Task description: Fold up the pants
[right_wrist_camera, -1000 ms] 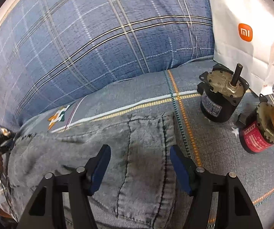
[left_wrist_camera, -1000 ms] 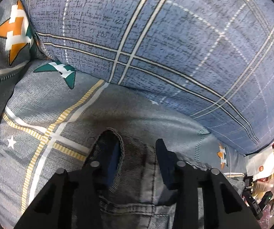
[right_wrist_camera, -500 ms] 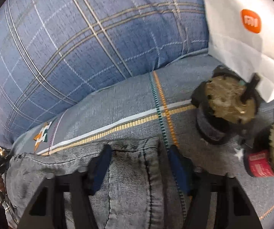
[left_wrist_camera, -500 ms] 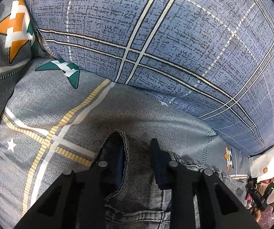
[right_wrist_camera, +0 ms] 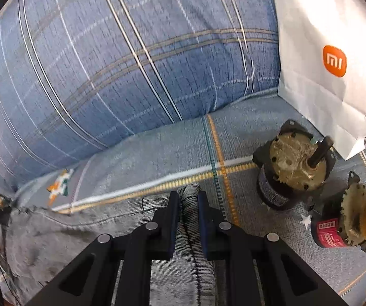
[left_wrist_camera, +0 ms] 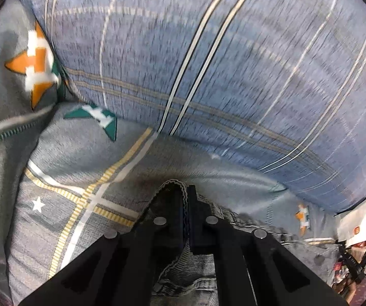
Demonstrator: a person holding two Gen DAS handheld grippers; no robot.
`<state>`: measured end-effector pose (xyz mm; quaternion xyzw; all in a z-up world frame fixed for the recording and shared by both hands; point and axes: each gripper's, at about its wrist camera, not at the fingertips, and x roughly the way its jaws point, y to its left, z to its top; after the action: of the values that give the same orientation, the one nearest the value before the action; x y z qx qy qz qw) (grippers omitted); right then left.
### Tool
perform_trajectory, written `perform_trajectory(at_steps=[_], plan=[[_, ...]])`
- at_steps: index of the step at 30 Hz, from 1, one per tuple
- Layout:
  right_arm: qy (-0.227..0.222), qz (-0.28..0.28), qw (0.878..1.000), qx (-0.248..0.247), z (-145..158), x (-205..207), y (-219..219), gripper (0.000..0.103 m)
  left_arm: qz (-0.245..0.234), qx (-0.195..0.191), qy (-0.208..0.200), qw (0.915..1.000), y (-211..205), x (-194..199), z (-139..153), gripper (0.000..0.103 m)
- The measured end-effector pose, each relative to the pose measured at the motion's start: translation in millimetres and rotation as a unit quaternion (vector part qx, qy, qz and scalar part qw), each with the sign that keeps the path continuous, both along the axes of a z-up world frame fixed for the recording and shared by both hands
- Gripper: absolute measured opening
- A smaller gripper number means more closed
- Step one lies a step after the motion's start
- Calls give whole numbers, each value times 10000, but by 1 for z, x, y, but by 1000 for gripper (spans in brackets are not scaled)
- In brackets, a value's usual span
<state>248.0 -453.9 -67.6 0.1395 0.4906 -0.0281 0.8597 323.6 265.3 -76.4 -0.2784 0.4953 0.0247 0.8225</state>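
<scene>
The left gripper (left_wrist_camera: 186, 204) is clamped tight on a raised hem of the grey denim pants (left_wrist_camera: 183, 275). The right gripper (right_wrist_camera: 187, 209) is closing, with a bunched fold of the pants (right_wrist_camera: 81, 234) pinched between its fingers. The pants lie flat on the grey patterned bedspread (right_wrist_camera: 157, 153), just in front of a blue plaid pillow (right_wrist_camera: 106, 76). Two motors (right_wrist_camera: 290, 168) stand toward the bedspread's right edge, near a white paper bag (right_wrist_camera: 318, 51).
</scene>
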Motion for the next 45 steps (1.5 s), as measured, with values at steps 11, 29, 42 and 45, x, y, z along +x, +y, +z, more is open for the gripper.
perform_trajectory(at_steps=[11, 29, 42, 45], plan=[[203, 15, 9994, 272, -20, 6, -3, 21, -161, -66, 120, 9998, 2, 1, -13, 2], [73, -17, 9996, 282, -8, 14, -5, 14, -69, 99, 28, 9999, 0, -12, 5, 2], [-1588, -43, 9847, 712, 119, -75, 8, 14, 55, -479, -1736, 9836, 23, -179, 154, 2], [-1910, 55, 9781, 822, 135, -130, 11, 14, -49, -533, -1910, 9801, 29, -247, 159, 2]])
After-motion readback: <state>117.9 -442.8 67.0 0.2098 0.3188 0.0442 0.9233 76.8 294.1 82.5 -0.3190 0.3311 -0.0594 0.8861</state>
